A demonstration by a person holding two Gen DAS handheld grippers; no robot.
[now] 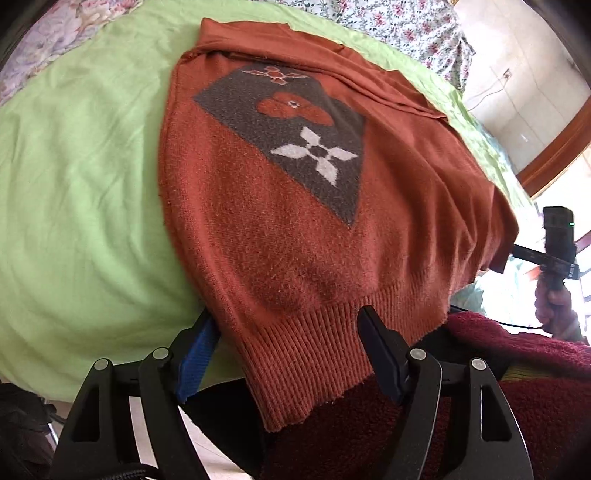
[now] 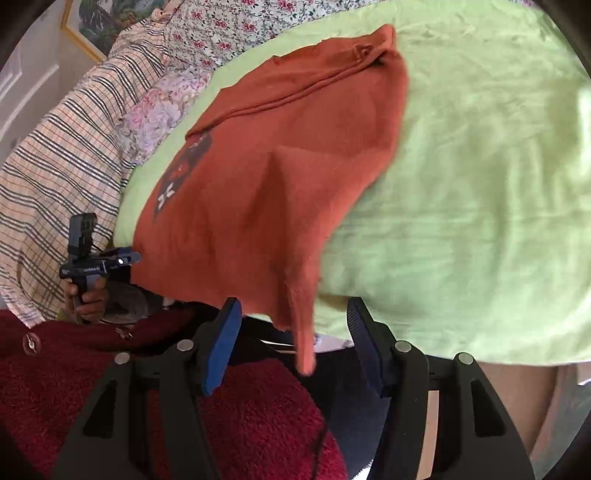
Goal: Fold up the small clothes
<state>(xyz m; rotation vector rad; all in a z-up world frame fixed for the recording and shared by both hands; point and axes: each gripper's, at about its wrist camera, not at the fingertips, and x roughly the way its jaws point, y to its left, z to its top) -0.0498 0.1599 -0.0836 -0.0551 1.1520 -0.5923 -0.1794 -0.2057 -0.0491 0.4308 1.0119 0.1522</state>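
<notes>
Rust-orange sweater (image 1: 295,229) spread on a light green sheet (image 1: 81,177) over a bed, ribbed hem (image 1: 306,354) hanging past the near edge. On the front, a grey diamond patch (image 1: 295,144) with a white four-petal flower, a rust flower above it and a smaller motif at the top. One side folded in over the body along a long crease toward the far end; in the right wrist view, a raised fold ridge across the plain rust area (image 2: 288,192) and a narrow corner (image 2: 304,339) dangling off the edge. Left tongs (image 1: 286,326) spread wide, one finger on each side of the hem, blue pad (image 1: 195,365) on the left finger partly under the cloth edge, dark right finger (image 1: 380,354) against the ribbing; not closed on the cloth. Right tongs (image 2: 293,321) likewise spread wide, dangling corner hanging in the gap between blue pad (image 2: 221,343) and dark finger (image 2: 364,339), nothing clamped. Dark red fuzzy fabric (image 2: 240,413) low in both views, just below the bed edge. Floral bedding (image 1: 388,26) at the far end; plaid cloth (image 2: 62,177) beside the bed on the left of the right wrist view. Opposite tool and the hand (image 2: 86,295) holding it visible at the margin of each view.
</notes>
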